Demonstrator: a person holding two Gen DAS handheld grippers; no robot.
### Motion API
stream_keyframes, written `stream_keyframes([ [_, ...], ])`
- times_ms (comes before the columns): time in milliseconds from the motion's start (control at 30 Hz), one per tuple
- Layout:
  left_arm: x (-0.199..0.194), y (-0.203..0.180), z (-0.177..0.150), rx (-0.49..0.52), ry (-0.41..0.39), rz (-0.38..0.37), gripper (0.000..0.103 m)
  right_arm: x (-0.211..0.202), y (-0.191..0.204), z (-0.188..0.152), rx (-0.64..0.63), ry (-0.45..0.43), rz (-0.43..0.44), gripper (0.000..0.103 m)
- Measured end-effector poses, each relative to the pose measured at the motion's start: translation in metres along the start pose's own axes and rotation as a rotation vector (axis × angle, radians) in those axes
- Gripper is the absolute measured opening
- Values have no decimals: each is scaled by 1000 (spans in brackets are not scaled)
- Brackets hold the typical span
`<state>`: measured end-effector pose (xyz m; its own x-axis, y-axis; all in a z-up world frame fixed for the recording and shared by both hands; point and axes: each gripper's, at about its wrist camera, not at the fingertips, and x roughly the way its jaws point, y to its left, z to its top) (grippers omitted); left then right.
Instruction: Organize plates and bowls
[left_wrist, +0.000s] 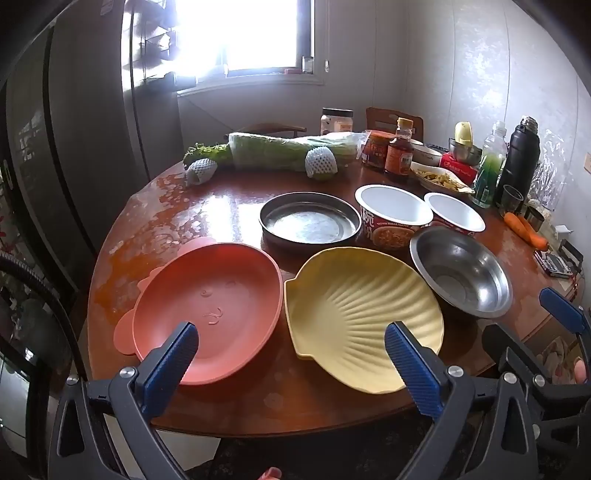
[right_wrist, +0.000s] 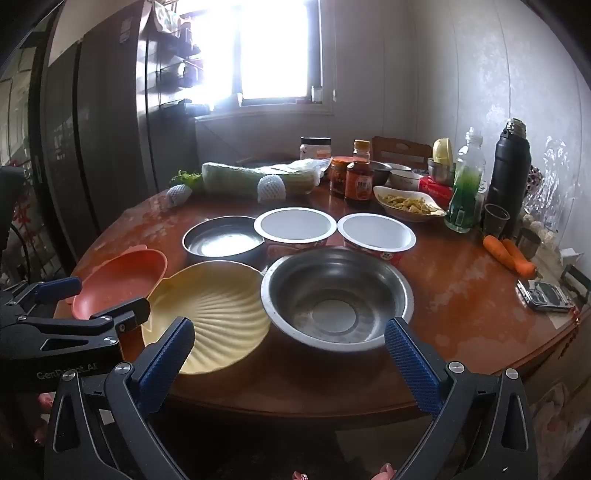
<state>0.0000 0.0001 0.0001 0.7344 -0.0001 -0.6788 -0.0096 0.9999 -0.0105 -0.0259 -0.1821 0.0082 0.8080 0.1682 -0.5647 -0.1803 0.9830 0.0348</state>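
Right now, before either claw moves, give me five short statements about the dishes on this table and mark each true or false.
1. Both claws are open and hold nothing. True: the left claw and the right claw are spread wide above the table edge.
2. The yellow shell plate lies between the pink plate and the steel bowl. True.
3. The two paper noodle bowls are stacked. False: they stand side by side.
4. The steel bowl holds carrots. False: it is empty; the carrots lie on the table to the right.
5. The round metal pan sits behind the plates. True.
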Motion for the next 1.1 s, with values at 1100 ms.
stream_keyframes([
  [1100, -16, 52, 15, -86, 0, 56, 102, 2, 23, 18, -50, -23, 101, 103],
])
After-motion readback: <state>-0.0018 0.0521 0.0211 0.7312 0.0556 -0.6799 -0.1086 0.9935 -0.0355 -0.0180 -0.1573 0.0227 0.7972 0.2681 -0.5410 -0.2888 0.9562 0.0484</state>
